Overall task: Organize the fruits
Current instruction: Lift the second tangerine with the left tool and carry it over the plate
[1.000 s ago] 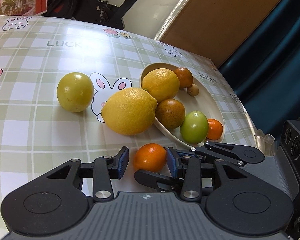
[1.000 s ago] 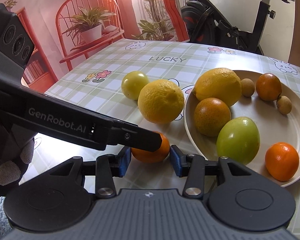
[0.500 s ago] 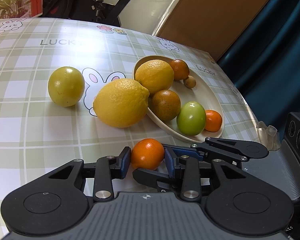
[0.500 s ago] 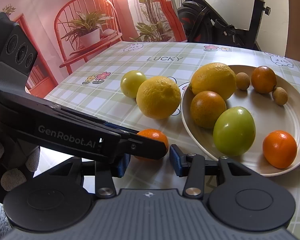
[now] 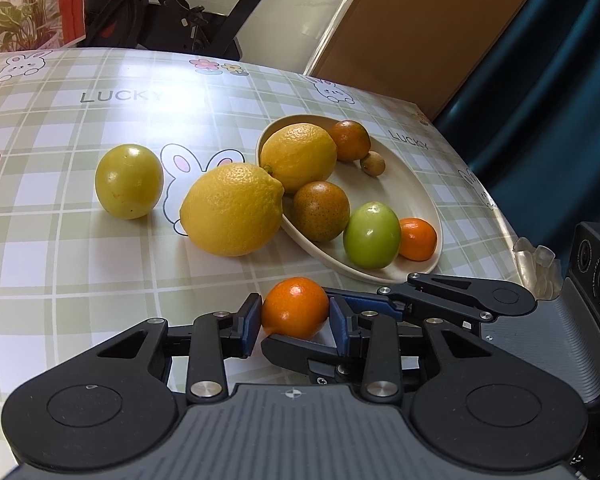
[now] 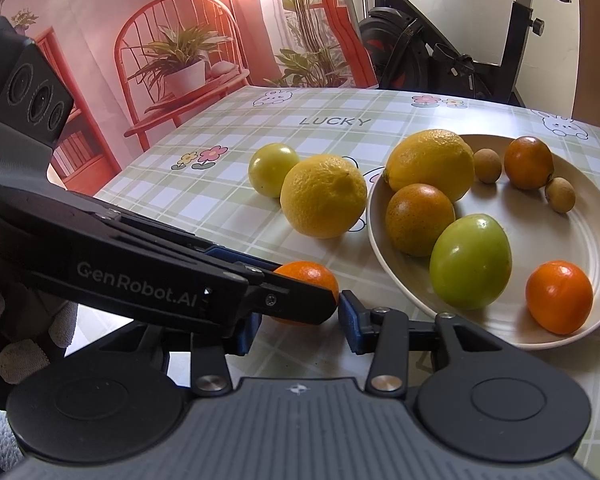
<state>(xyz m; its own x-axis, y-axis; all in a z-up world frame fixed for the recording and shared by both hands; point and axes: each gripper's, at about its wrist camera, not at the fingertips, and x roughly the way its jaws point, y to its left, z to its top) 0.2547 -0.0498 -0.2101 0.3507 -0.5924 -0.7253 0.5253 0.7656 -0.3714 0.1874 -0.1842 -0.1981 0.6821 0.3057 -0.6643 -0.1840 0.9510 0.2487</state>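
Observation:
A small orange (image 5: 295, 307) sits at the table's near edge between the blue pads of my left gripper (image 5: 295, 325), which press on both its sides. From the right wrist view the same small orange (image 6: 306, 278) lies just past my right gripper (image 6: 296, 326). The right jaws are closing but stand apart from the fruit, and the left gripper's black finger (image 6: 260, 292) crosses in front of them. A cream plate (image 5: 364, 274) holds a lemon, two dark oranges, a green fruit (image 5: 372, 235) and another small orange (image 5: 418, 239).
A large lemon (image 5: 232, 210) and a yellow-green round fruit (image 5: 129, 181) lie on the checked tablecloth left of the plate. Small brown fruits (image 6: 488, 166) lie on the plate (image 6: 374, 232). An exercise bike stands behind the table; a gloved hand shows at lower left.
My left jaws have drawn in until the pads touch the small orange. The right gripper has stayed almost where it was.

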